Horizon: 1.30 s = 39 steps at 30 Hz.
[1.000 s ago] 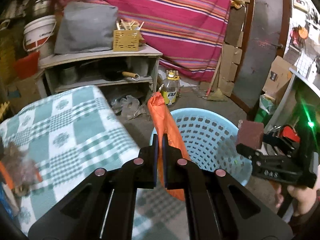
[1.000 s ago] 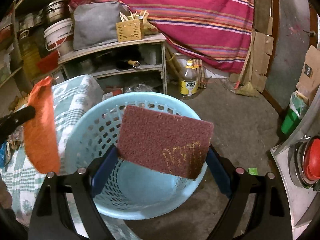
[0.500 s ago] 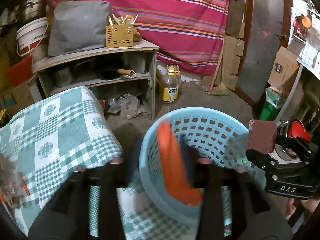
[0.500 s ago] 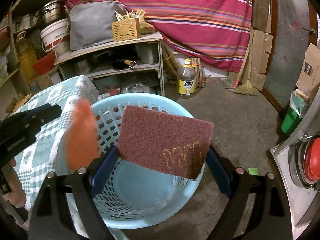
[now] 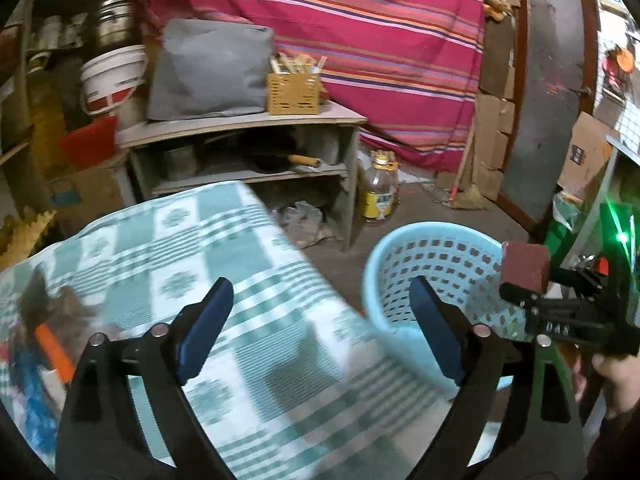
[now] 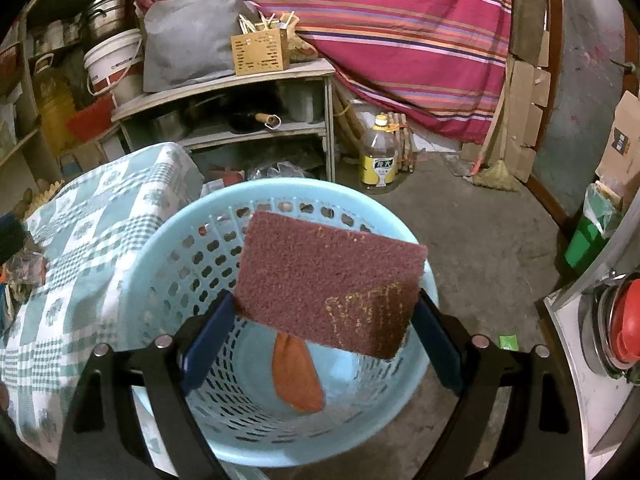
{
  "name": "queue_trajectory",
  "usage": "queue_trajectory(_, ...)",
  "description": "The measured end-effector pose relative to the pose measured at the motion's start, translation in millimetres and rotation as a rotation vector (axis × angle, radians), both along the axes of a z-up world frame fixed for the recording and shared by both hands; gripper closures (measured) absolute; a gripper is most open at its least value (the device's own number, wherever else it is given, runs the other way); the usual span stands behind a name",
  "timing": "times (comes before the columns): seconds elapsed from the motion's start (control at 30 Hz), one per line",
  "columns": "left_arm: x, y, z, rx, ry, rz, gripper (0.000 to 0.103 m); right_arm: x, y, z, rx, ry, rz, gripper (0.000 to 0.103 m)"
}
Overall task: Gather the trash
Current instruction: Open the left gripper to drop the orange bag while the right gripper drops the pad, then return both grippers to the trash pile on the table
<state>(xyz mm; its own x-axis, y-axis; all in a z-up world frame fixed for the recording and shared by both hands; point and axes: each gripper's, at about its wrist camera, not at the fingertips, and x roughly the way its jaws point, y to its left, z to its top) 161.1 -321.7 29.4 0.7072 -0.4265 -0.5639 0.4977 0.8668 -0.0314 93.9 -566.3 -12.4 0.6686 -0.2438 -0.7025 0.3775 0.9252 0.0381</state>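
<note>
My right gripper (image 6: 324, 300) is shut on a maroon scouring pad (image 6: 328, 276), held above the light blue plastic basket (image 6: 160, 240). An orange wrapper (image 6: 298, 376) lies inside the basket, on its bottom. In the left wrist view the basket (image 5: 400, 248) stands on the floor at the table's right edge, with the pad (image 5: 524, 264) over its far side. My left gripper (image 5: 320, 284) hangs over the green-checked tablecloth (image 5: 200, 240); its jaws are opening wide and nothing is between them. More litter (image 5: 48, 344), orange and blue, lies blurred at the table's left.
A grey shelf unit (image 5: 240, 128) with a wooden box and a grey bag stands behind the table. An oil bottle (image 6: 378, 164) and a broom (image 6: 494, 172) are on the concrete floor. A green bin (image 6: 588, 236) and a pot with a red lid (image 6: 624, 332) are at the right.
My left gripper opened and let go of the orange wrapper, which dropped into the basket. The left gripper then drew back to the left over the table. The right gripper kept still.
</note>
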Motion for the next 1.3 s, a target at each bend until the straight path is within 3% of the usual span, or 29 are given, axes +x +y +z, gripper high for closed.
queue_trajectory(0.1, -3.5, 34.2, 4.4, -0.01, -0.007, 0.053, 0.01, 7.4, 6.2, 1.7, -0.006, -0.004, 0.0, 0.014)
queue_trajectory(0.17, -4.9, 53.1, 5.9, -0.005, -0.014, 0.081, 0.009, 9.2, 12.2, 4.1, -0.029, -0.012, -0.011, 0.007)
queue_trajectory(0.43, -4.5, 142.1, 1.6, 0.027, -0.022, 0.231, 0.007, 11.9, 42.2, 12.6, -0.039, -0.034, -0.016, 0.007)
queue_trajectory(0.6, 1.0, 203.7, -8.3, 0.069, -0.027, 0.339, 0.007, 14.8, 78.7, 11.5, -0.033, -0.039, 0.02, 0.007)
queue_trajectory(0.87, 16.8, 296.8, -25.9, 0.073, 0.012, 0.506, 0.007, 28.9, 154.4, 0.3, 0.012, -0.032, 0.112, 0.007)
queue_trajectory(1.03, 33.1, 324.4, -40.9, 0.039, 0.079, 0.537, 0.007, 41.4, 191.4, -8.0, 0.018, -0.005, 0.161, 0.007)
queue_trajectory(1.3, 45.2, 328.1, -62.2, 0.019, 0.138, 0.51, 0.011, 55.0, 229.5, -10.9, -0.005, 0.021, 0.217, 0.007)
